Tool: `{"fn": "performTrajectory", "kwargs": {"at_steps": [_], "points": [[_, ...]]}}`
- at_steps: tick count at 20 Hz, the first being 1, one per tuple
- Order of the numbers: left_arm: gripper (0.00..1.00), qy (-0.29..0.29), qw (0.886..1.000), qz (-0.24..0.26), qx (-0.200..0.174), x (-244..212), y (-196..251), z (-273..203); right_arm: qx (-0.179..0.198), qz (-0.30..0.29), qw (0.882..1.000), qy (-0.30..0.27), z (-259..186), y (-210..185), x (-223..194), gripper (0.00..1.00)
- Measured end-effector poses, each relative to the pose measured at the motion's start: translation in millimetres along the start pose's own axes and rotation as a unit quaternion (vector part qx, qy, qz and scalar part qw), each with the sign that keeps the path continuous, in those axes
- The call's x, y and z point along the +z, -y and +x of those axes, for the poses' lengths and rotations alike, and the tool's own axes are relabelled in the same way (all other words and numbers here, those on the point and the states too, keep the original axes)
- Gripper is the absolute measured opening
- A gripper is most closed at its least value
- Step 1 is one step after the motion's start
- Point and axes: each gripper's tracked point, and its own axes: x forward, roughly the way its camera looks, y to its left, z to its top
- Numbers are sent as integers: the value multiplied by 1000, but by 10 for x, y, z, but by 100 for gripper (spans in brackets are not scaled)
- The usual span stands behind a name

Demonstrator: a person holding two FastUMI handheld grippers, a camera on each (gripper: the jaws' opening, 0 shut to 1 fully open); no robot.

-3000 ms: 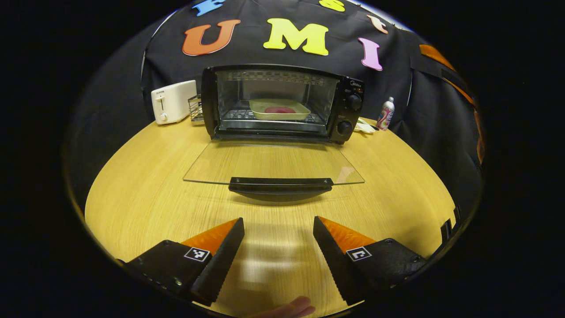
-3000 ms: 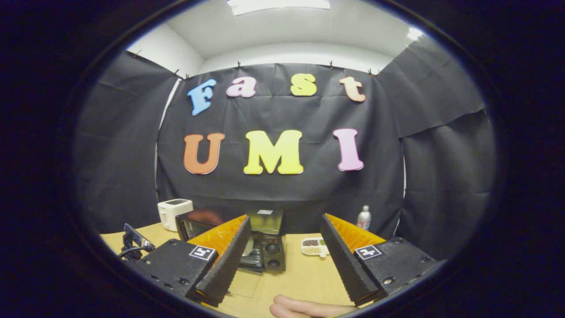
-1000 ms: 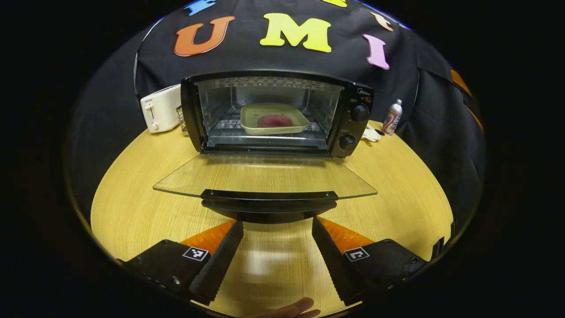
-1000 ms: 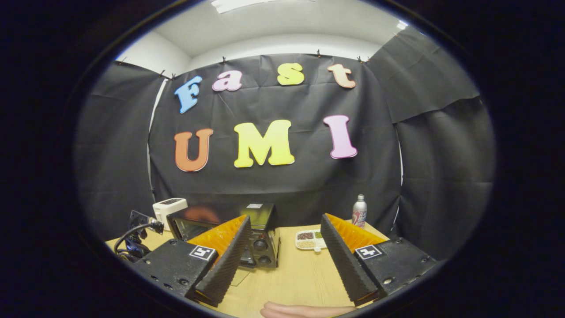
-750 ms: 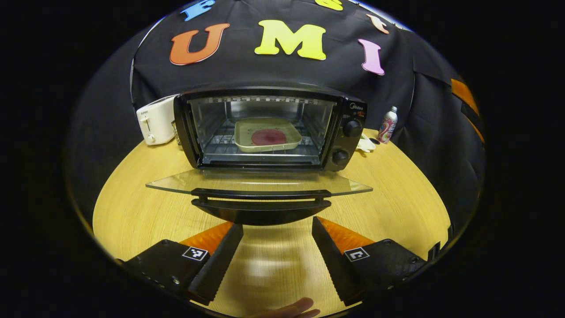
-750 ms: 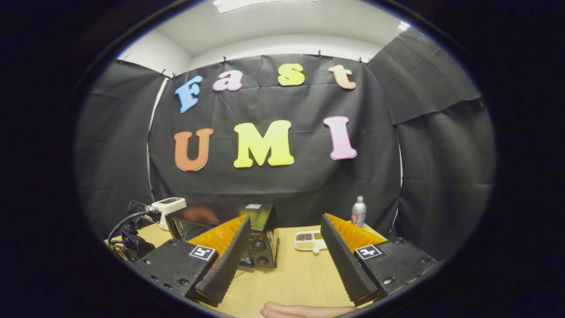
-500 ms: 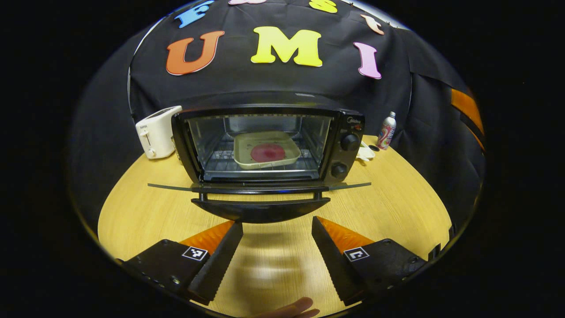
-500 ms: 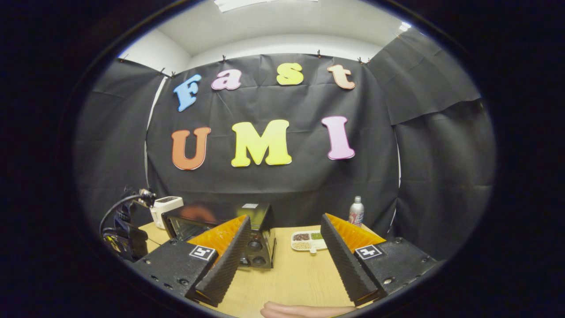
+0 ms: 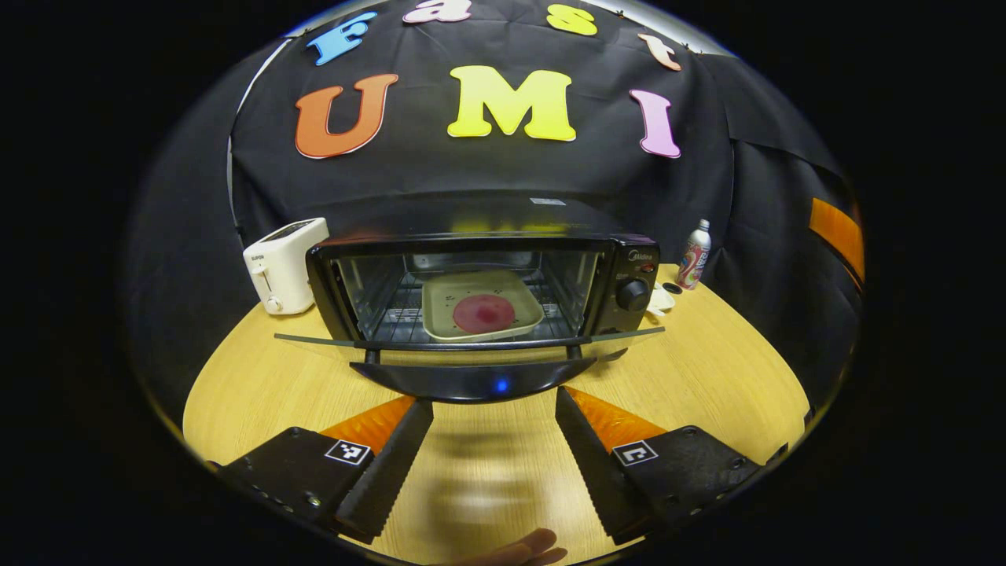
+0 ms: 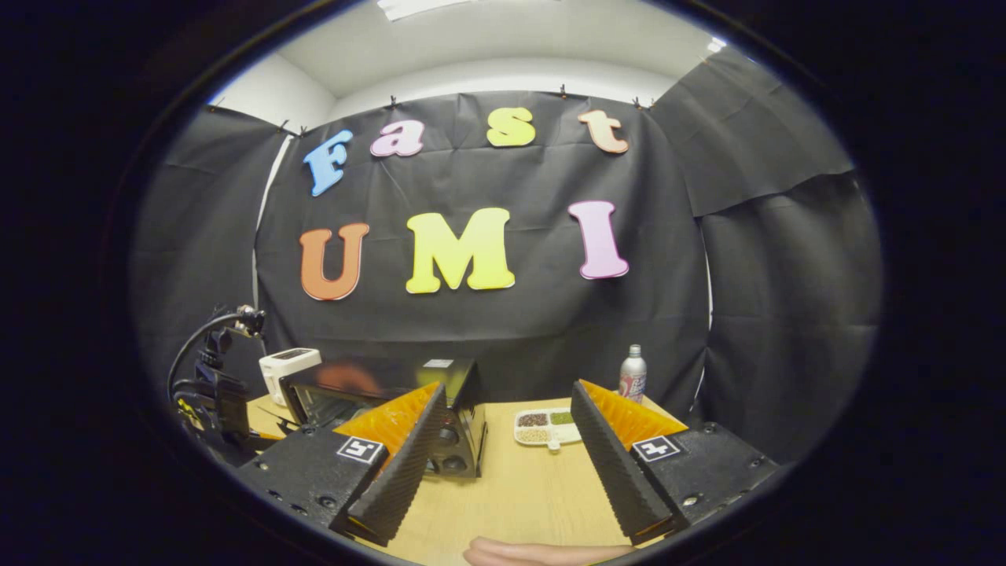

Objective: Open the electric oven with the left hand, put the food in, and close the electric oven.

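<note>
Left tool (image 9: 493,424), fingers apart under oven door handle (image 9: 471,379): push up evenly at mid-handle so door (image 9: 471,346) shuts on tray (image 9: 481,305) without twisting.

Oven (image 10: 377,393) behind right gripper's finger (image 10: 397,456)
</note>
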Motion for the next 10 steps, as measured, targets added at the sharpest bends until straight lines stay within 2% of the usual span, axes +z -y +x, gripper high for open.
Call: {"fn": "performTrajectory", "kwargs": {"at_steps": [5,10], "points": [[95,2,1000,-20,-5,71,-17,134,8,6,1000,-11,59,-20,-50,96],[96,28,999,-31,-12,312,-18,280,0,2,1000,-15,18,62,-45,96]]}}
